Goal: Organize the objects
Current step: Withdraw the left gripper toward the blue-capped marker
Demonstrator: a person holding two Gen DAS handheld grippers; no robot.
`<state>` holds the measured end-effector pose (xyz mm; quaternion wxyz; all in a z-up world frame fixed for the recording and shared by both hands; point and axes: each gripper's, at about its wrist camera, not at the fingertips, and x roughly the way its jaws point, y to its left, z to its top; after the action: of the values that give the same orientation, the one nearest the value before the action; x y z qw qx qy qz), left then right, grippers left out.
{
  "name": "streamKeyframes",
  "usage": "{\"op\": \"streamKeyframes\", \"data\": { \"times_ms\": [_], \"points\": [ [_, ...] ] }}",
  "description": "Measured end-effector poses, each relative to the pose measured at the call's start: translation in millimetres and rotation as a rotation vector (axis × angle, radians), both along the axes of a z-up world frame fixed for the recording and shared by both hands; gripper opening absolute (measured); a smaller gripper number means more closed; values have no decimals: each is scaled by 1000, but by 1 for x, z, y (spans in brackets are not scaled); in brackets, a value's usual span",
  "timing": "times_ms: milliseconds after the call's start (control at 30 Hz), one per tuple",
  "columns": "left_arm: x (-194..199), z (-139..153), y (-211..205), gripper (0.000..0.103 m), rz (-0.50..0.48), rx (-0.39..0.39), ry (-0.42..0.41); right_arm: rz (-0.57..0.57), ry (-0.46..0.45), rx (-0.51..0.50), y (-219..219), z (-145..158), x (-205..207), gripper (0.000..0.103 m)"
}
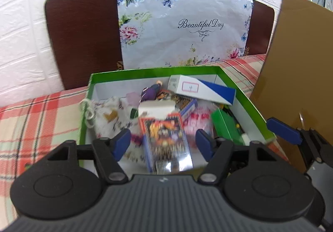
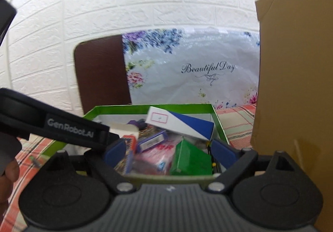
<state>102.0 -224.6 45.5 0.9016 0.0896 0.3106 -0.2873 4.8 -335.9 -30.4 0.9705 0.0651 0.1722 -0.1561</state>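
Observation:
A green box (image 1: 145, 71) with a white inside stands on the plaid table, full of small items: a white-and-blue carton (image 1: 206, 90), a colourful card pack (image 1: 166, 140), a small green box (image 1: 226, 125), a patterned drawstring pouch (image 1: 110, 115), a pink packet and a purple figure. My left gripper (image 1: 164, 142) is open over the near side of the box, its fingers on either side of the card pack without touching it. My right gripper (image 2: 168, 150) is open and empty over the near right part of the box (image 2: 218, 121), above the small green box (image 2: 191, 159).
A tall brown cardboard panel (image 1: 295, 69) stands just right of the green box, also in the right wrist view (image 2: 295, 86). A floral "Beautiful Day" bag (image 1: 183, 28) leans on a brown chair back (image 1: 83, 38) behind the table. White brick wall beyond.

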Motion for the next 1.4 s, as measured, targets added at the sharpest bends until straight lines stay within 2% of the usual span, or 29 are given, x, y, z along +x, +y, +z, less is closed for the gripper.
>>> {"op": "streamKeyframes", "data": {
  "times_ms": [333, 733, 1200, 1400],
  "points": [
    [-42, -3, 31, 77, 37, 10, 7, 49, 6, -14, 33, 9, -46, 84],
    [-78, 10, 63, 83, 77, -1, -66, 61, -18, -17, 48, 26, -80, 80],
    [-93, 10, 100, 88, 159, 0, -89, 76, -40, -6, 60, 35, -98, 78],
    [-94, 6, 111, 89, 195, 5, -99, 72, -81, 6, 62, 43, -104, 78]
  ]
}}
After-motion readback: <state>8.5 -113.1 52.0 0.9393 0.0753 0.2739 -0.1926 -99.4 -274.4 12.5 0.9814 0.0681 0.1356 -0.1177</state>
